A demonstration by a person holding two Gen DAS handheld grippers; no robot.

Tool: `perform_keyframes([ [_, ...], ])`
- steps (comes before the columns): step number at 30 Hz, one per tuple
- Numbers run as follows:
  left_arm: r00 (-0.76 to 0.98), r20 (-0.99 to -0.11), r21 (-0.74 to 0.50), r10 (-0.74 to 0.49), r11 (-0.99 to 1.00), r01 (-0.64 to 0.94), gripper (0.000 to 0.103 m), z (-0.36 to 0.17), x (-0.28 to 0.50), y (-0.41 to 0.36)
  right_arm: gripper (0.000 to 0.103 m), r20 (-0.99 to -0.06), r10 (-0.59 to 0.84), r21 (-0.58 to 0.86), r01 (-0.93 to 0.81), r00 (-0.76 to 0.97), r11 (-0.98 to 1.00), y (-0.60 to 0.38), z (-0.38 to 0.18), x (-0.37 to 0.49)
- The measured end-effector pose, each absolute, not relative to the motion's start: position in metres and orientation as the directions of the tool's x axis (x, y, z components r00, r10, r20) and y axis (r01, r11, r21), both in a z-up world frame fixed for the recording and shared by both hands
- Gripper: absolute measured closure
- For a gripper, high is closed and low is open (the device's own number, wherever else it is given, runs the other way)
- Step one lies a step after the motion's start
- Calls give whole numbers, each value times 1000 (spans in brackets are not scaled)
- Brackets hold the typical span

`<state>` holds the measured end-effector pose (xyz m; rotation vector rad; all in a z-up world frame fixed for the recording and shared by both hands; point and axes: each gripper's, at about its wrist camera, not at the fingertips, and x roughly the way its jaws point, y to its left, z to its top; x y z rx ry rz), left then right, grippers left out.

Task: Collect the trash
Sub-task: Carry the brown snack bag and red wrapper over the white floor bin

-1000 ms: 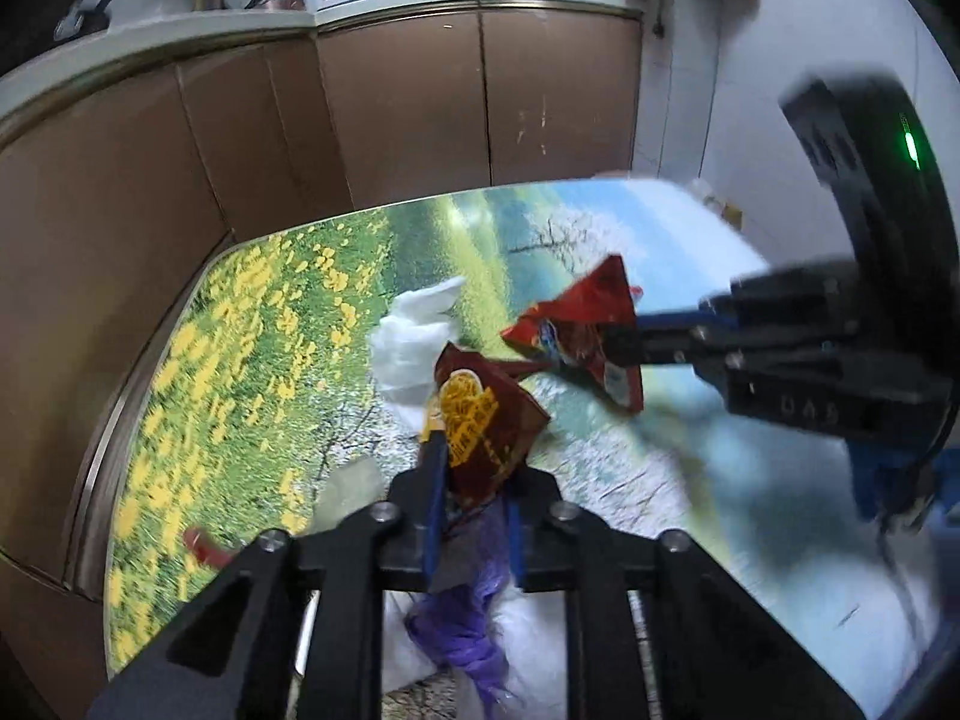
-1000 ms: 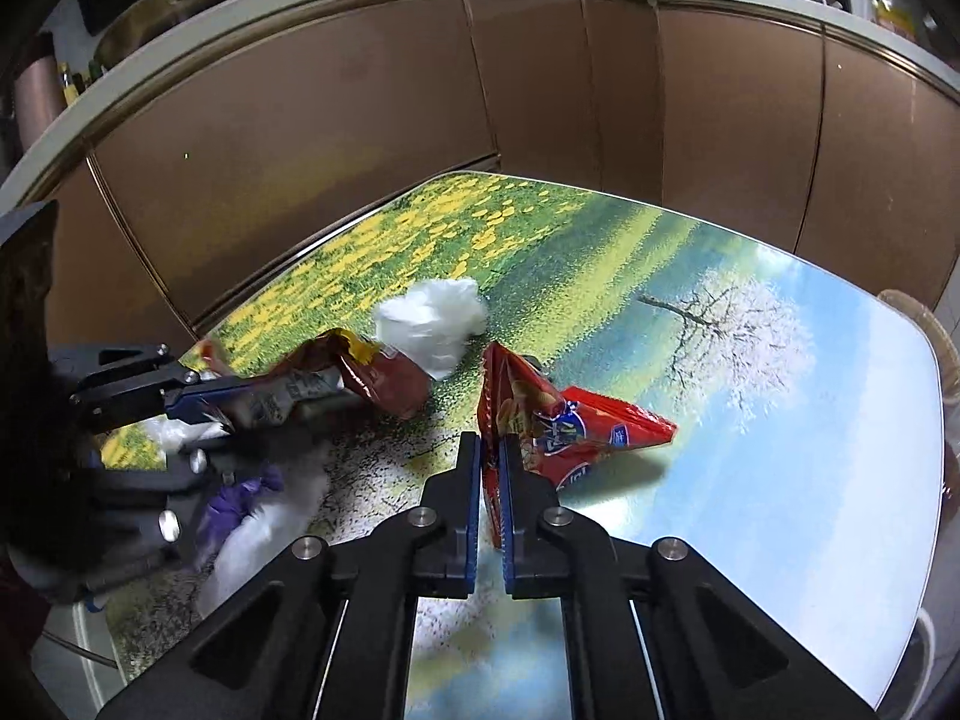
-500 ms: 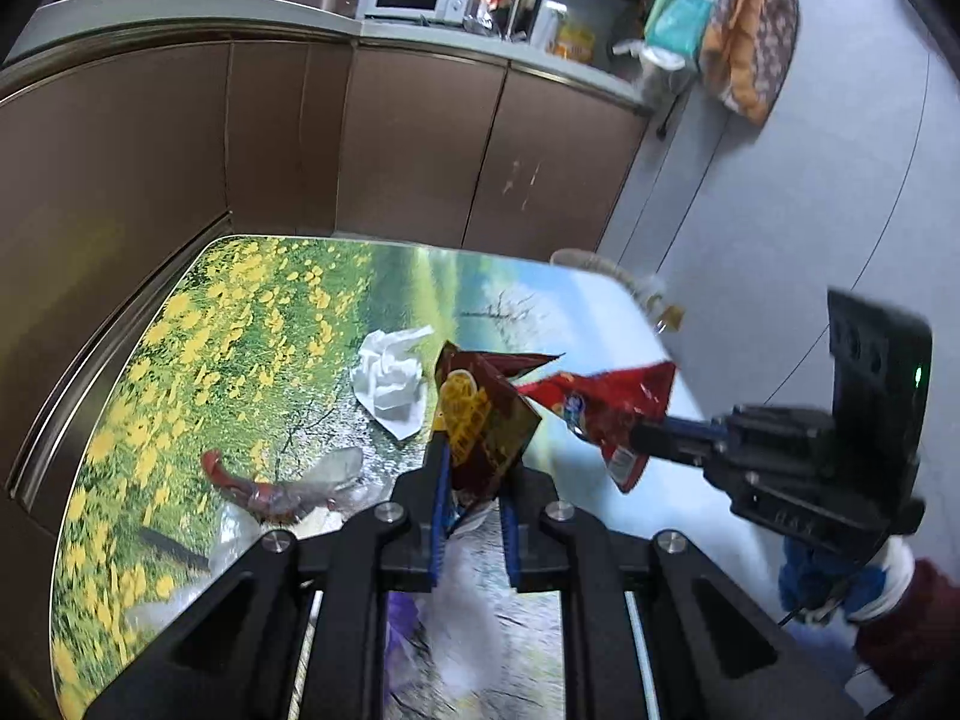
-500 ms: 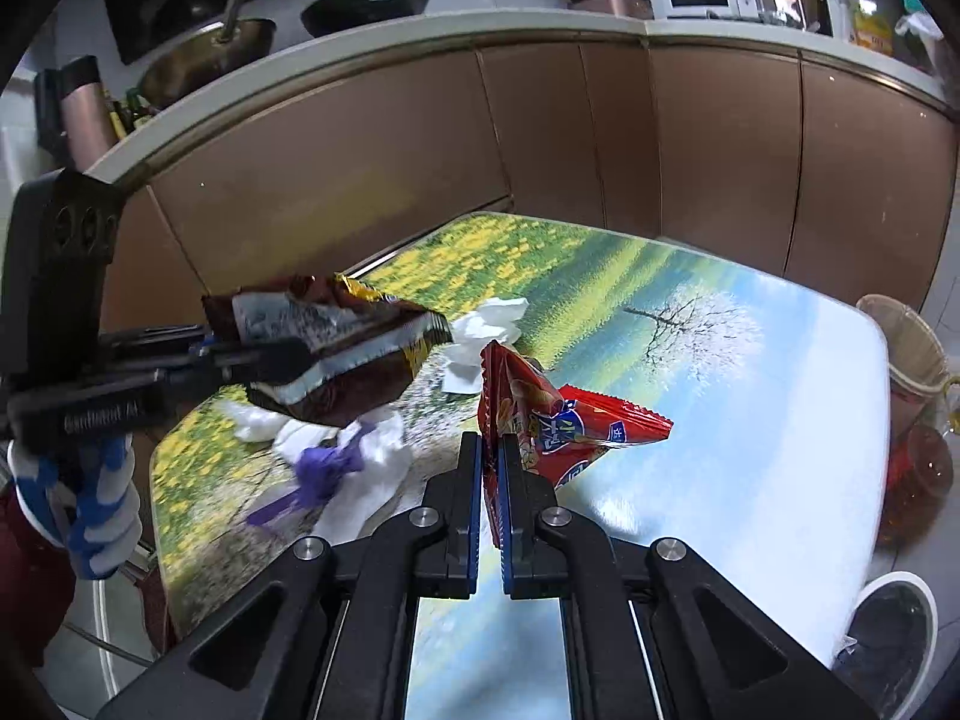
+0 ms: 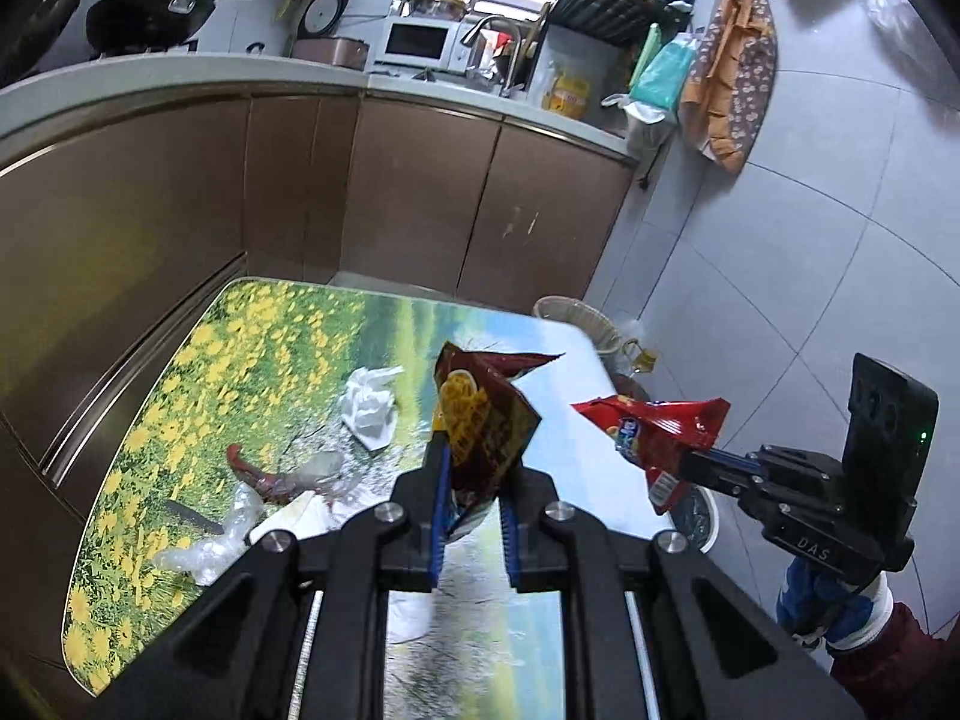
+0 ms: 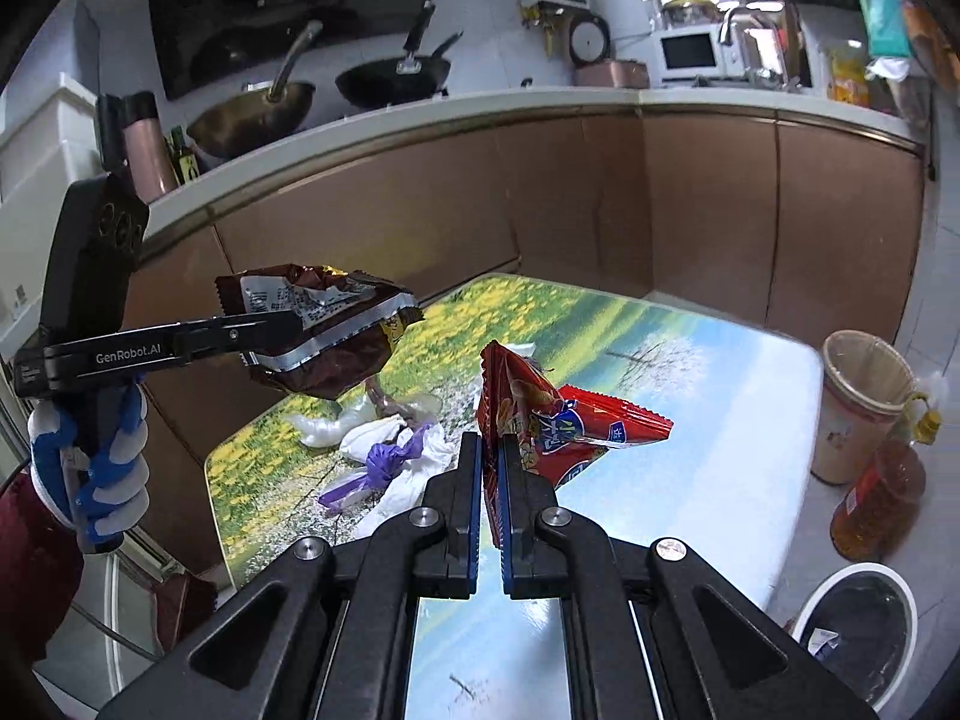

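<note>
Both claws hang above the tabletop (image 6: 690,372): the left claw (image 5: 474,480) is clamped on a brown wrapper (image 5: 480,420), the right claw (image 6: 491,468) on a red wrapper (image 6: 540,414). Each is pinched only by an edge, so a swing toward the bin (image 6: 852,630) could shake one loose; more litter (image 6: 384,450) waits below.

My worktop (image 5: 252,360): yellow flowers, green meadow, blue sky print. Dark brown wrapper (image 5: 480,426), yellow panel, centre frame. Red wrapper (image 6: 558,420), blue logo. White tissue (image 5: 369,405). Purple scrap (image 6: 387,459), lower left.
</note>
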<state>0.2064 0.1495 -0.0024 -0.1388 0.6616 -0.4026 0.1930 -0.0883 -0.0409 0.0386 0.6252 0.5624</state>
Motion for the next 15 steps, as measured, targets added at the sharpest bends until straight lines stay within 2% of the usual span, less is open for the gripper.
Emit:
perform_keyframes([
  [8, 700, -548, -235, -458, 887, 397, 90, 19, 194, 92, 98, -480, 450, 213, -397, 754, 893, -157, -21, 161],
  [15, 629, -562, -231, -537, 832, 504, 90, 17, 203, 12, 98, -468, 344, 236, -260, 814, 936, -226, -25, 148],
])
